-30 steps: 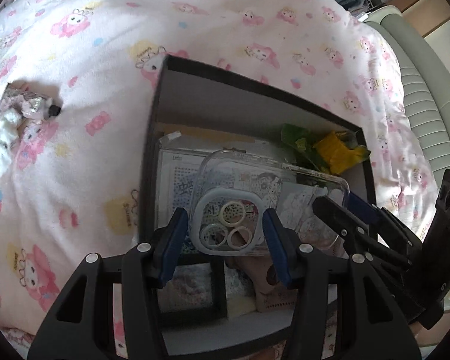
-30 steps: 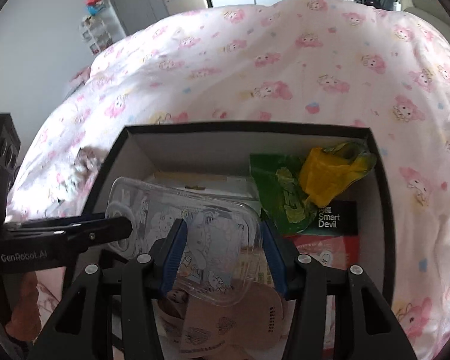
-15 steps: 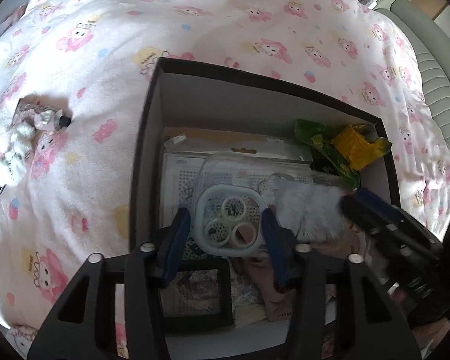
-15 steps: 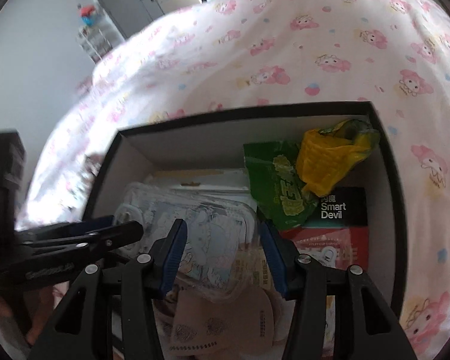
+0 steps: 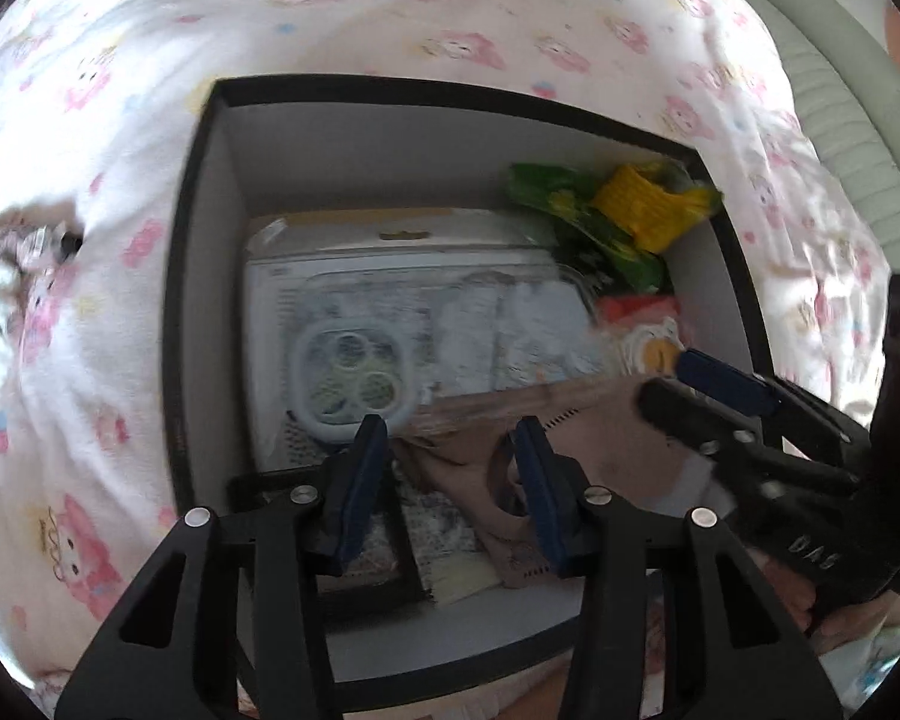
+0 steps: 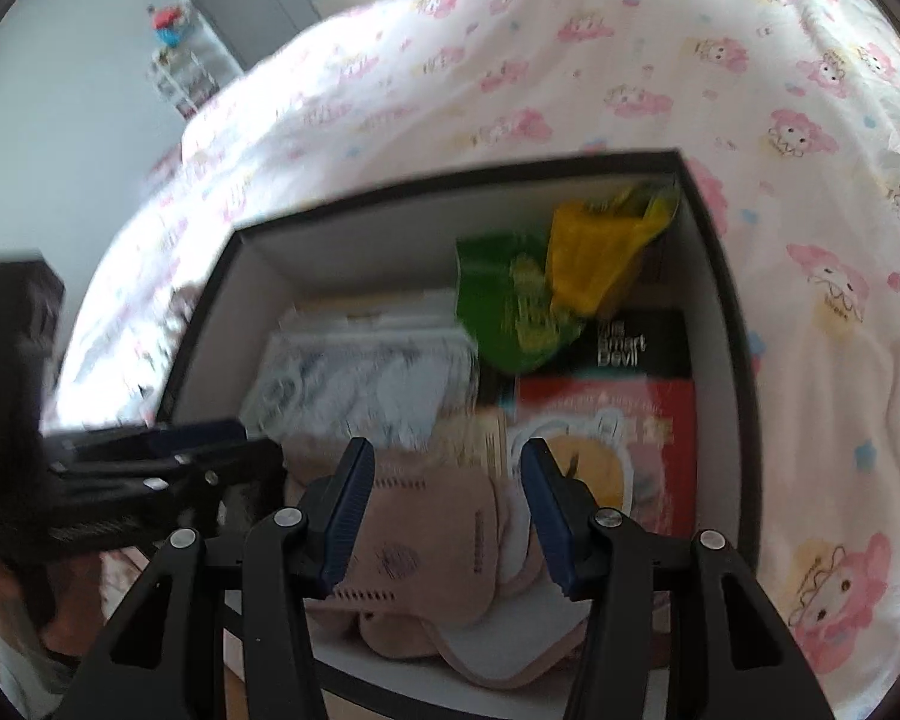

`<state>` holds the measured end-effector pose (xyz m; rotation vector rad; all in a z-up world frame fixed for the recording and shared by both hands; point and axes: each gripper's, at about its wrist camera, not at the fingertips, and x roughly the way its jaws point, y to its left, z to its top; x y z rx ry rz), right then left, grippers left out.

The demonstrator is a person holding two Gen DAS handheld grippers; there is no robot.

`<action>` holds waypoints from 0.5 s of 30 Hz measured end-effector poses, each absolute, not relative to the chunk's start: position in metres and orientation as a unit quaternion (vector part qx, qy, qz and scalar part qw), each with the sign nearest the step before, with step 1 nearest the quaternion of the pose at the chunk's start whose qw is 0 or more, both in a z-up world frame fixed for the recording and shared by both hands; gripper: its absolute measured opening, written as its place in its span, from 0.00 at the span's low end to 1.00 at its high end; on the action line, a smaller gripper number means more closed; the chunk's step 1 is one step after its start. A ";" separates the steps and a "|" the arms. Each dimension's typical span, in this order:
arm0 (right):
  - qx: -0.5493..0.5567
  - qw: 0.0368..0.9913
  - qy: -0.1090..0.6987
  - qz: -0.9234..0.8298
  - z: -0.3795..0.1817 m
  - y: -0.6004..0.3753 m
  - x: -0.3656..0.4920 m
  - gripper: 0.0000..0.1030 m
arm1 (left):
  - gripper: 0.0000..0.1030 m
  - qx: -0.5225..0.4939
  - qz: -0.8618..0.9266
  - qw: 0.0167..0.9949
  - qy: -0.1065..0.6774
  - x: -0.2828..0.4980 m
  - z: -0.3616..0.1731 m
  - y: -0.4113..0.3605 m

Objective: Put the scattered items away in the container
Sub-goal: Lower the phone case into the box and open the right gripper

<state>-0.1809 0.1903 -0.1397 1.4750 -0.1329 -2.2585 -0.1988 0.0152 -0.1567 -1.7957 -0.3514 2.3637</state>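
2 sets of jaws stand apart, empty, above the clear cartoon-printed phone case (image 5: 426, 330) lying in the box (image 5: 210, 276).

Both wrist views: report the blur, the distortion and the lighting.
Left wrist view: motion smear across the phone case and box contents; fisheye bends the box rim; daylight, no hard glare. Right wrist view: blurred green packet and bedspread, sharper near the right gripper.

The box (image 5: 204, 276) sits on the bed (image 5: 390, 12). In it, a phone case (image 5: 390, 348) lies on flat packets at the left, with snack bags (image 5: 624, 222) in the far right corner, a packet (image 6: 606, 438) before them, and face masks (image 6: 426, 540) nearest. Small items (image 5: 18, 264) lie on the bed left of the box.
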 end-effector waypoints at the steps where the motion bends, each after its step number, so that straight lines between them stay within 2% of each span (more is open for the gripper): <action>1: 0.536 0.223 -0.037 -0.813 -0.141 0.186 -0.180 0.46 | 0.43 -0.601 0.789 0.080 -0.103 -0.199 -0.157 0.021; 8: 0.559 0.234 0.088 -0.790 -0.158 0.159 -0.182 0.46 | 0.41 -0.640 0.759 0.079 -0.085 -0.211 -0.187 0.033; 15: 0.567 0.218 0.096 -0.788 -0.165 0.153 -0.207 0.46 | 0.39 -0.627 0.771 0.056 -0.097 -0.236 -0.188 0.027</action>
